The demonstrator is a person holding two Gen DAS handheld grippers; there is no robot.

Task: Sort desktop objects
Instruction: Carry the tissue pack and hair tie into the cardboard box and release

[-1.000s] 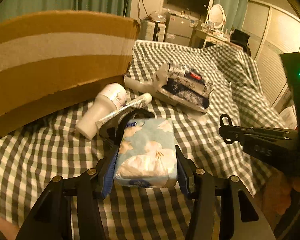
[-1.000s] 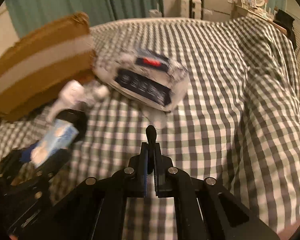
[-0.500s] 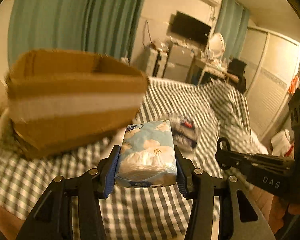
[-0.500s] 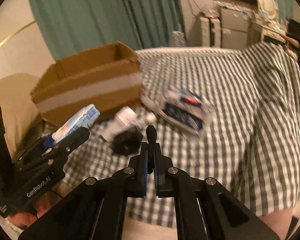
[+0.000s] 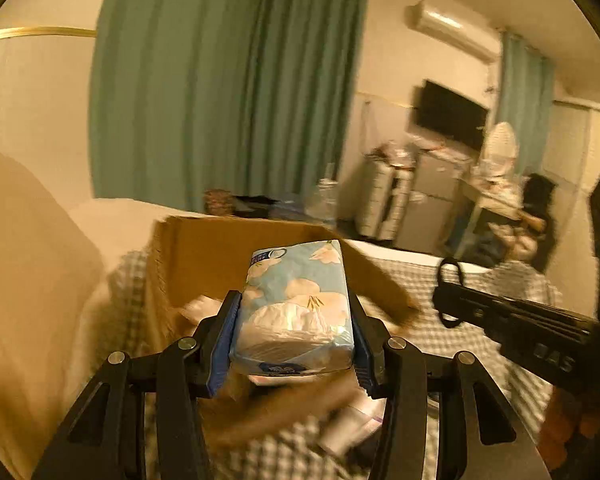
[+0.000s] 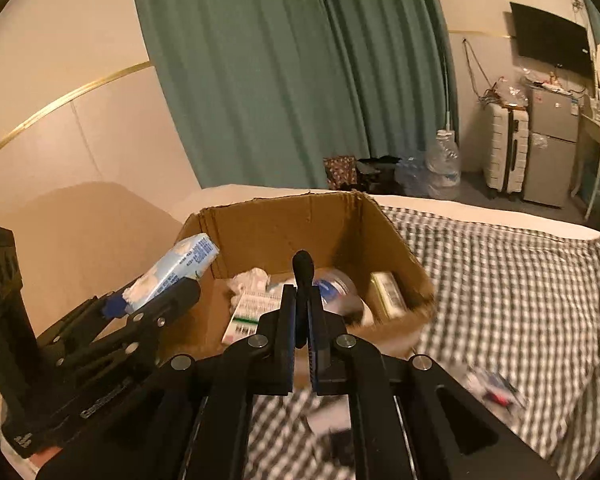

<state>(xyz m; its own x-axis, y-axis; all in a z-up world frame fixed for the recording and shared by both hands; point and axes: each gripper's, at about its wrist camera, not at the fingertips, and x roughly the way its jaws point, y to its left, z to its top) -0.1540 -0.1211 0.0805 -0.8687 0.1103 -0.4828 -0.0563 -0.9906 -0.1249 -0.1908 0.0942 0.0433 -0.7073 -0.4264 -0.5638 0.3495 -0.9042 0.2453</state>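
A: How far has the sorting got?

B: Partway, I'd judge. The cardboard box (image 6: 312,248) just ahead of both grippers already holds several things: a crumpled white wrapper, a flat packet with a barcode, a round white lidded item and a small carton, all lying on its floor

A: And the left gripper (image 5: 296,332)?

B: Its fingers are clamped on the sides of a blue flowered tissue pack (image 5: 296,304), held in the air near the box's left rim, above the opening. It hasn't been let go

A: The right gripper (image 6: 302,316)?

B: Fingers drawn close, with only a thin black ring-shaped piece (image 6: 303,270) between them. I can't tell whether that is an object or part of the tool. It hovers in front of the box's near wall

A: What's left?

B: The release of the pack into the box, I'd say. On the checked cloth (image 6: 500,280) below and to the right of the right gripper lie a few blurred items, too smeared to name, so more remains to collect
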